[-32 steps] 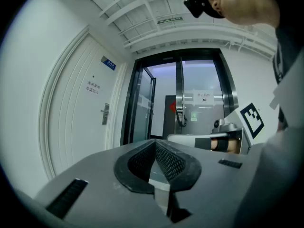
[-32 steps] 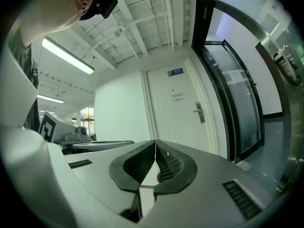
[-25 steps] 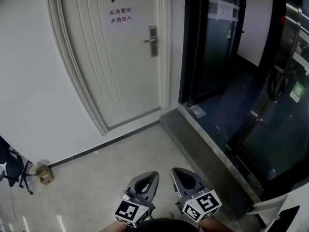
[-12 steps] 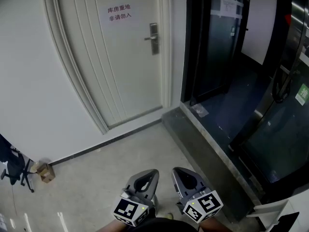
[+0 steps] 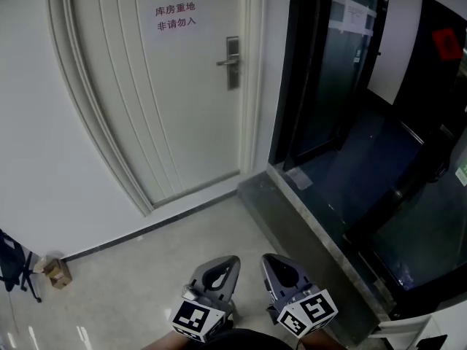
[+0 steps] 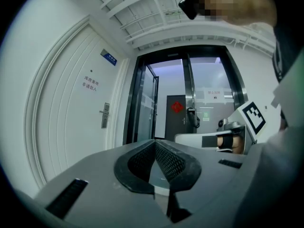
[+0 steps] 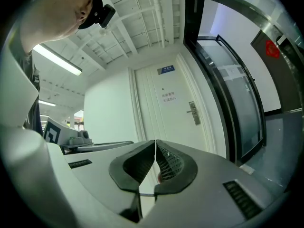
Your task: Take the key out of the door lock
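Observation:
The white door (image 5: 182, 100) stands far ahead, with a metal lock plate and lever handle (image 5: 232, 63) on its right side. No key can be made out at this distance. The same lock plate (image 6: 105, 115) shows small in the left gripper view, and the lock plate (image 7: 193, 113) shows again in the right gripper view. My left gripper (image 5: 230, 262) and right gripper (image 5: 268, 261) are held low and side by side, far short of the door. Both are shut on nothing, the left gripper (image 6: 155, 143) and right gripper (image 7: 156, 141) with jaws pressed together.
A paper sign (image 5: 175, 17) hangs on the door. Dark glass doors (image 5: 328, 64) and a dark raised threshold (image 5: 306, 232) run along the right. A small cardboard box (image 5: 56, 272) and a chair (image 5: 11, 265) stand by the wall at left. Pale tiled floor (image 5: 139, 283) lies in front of the door.
The head view has shifted slightly, so the door looks a little nearer and the box has slid left. Both grippers stay shut in the same low position.

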{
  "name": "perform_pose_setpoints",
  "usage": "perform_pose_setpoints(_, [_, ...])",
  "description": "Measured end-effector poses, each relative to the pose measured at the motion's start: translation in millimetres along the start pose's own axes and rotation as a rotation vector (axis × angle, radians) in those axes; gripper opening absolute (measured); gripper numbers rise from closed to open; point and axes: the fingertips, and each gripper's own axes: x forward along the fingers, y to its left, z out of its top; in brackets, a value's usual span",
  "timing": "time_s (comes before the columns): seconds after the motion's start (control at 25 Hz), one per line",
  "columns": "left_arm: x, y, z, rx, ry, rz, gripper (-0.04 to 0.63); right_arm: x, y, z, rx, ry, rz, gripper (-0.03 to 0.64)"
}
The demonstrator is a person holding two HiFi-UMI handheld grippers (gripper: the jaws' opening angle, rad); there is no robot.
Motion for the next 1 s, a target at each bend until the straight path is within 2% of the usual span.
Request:
perform_pose_setpoints(0.36, [54.5,102.1,16.5,-0.002,-0.015,-0.024,0.006,114.0,-27.6,16.8,-0.014,-0.014,-0.028,0.017])
perform_pose_setpoints(0.68, [105.7,146.0,17.4,-0.012,-0.009,-0.032,0.006,177.6,-64.8,22.9,-0.012,-0.012,-0.016,0.017])
perform_pose_setpoints(1.0, [177.1,196.6,23.9,0.002,-0.015,0.025,0.006,254.4,-129.3,33.7,-0.010,-0.006,0.050,0.017])
